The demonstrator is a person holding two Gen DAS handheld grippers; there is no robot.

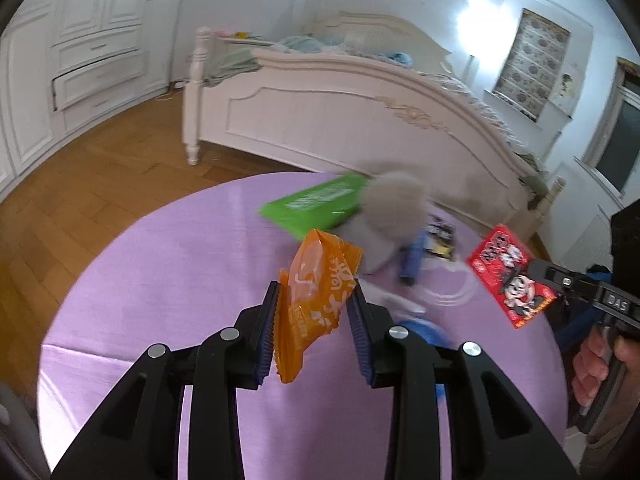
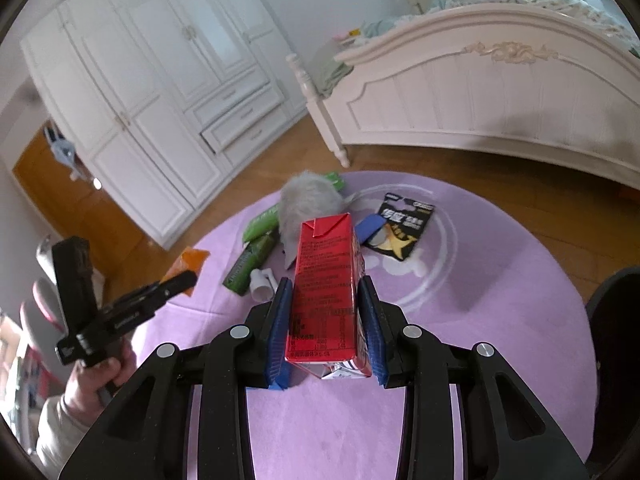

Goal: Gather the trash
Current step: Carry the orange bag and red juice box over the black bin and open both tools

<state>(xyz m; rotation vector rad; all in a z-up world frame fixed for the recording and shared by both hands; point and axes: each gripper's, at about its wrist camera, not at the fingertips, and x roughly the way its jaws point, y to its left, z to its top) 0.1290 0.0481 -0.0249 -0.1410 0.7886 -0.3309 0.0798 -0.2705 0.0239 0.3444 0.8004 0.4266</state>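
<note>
My left gripper (image 1: pixel 314 298) is shut on a crinkled orange snack wrapper (image 1: pixel 316 300), lifted above the round purple rug (image 1: pixel 160 272). My right gripper (image 2: pixel 325 294) is shut on a red drink carton (image 2: pixel 326 288), which stands upright between the blue pads. In the left wrist view the same red carton (image 1: pixel 510 276) hangs at the right in the other gripper, a hand below it. In the right wrist view the orange wrapper (image 2: pixel 188 266) shows at the left in the left gripper (image 2: pixel 176 280).
On the rug lie a green pack (image 1: pixel 316 206), a grey fluffy toy (image 2: pixel 306 204), a blue item (image 1: pixel 412 258), a black-and-yellow card (image 2: pixel 400 226), a dark green wrapper (image 2: pixel 252 262) and a white tube (image 2: pixel 262 282). A white bed (image 1: pixel 360 116) and wardrobe (image 2: pixel 152 92) stand behind.
</note>
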